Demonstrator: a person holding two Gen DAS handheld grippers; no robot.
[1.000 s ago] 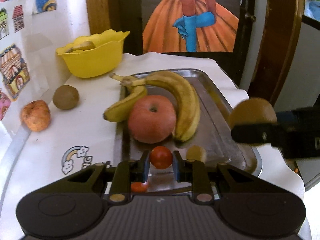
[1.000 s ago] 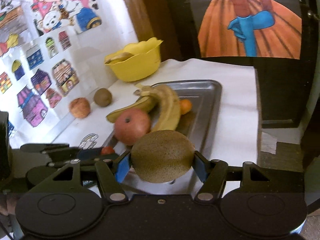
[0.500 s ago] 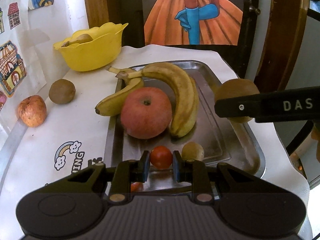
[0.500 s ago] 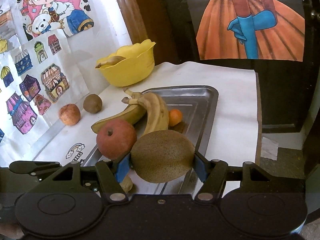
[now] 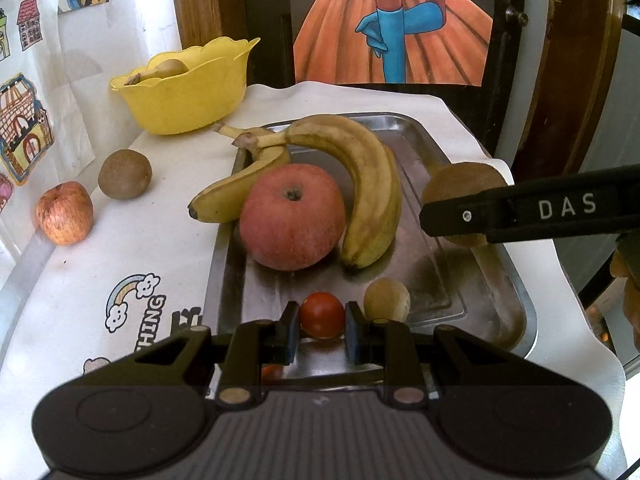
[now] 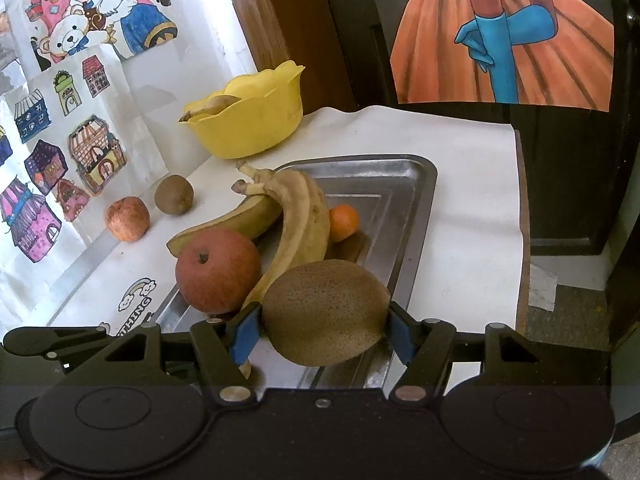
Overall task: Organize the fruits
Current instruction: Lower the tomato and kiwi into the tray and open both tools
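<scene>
A metal tray (image 5: 424, 148) holds two bananas (image 5: 372, 184), a big red apple (image 5: 292, 216) and a small tan fruit (image 5: 387, 300). My left gripper (image 5: 322, 334) is shut on a small red tomato (image 5: 322, 314) just above the tray's near end. My right gripper (image 6: 324, 334) is shut on a brown kiwi (image 6: 326, 308) over the tray's right side. In the left wrist view, that kiwi (image 5: 460, 180) shows behind a black finger (image 5: 520, 216). A small orange fruit (image 6: 344, 222) lies behind the bananas (image 6: 296, 216).
A yellow bowl (image 5: 184, 96) with a brownish fruit in it stands at the back left. Left of the tray, a second kiwi (image 5: 125, 174) and a small apple (image 5: 64, 212) lie on the white cloth. Drawings cover the left wall. The table edge drops off at right.
The right gripper with its kiwi has come in from the right and lower, over the tray's right side. The left gripper has kept its grip on the tomato and barely moved.
</scene>
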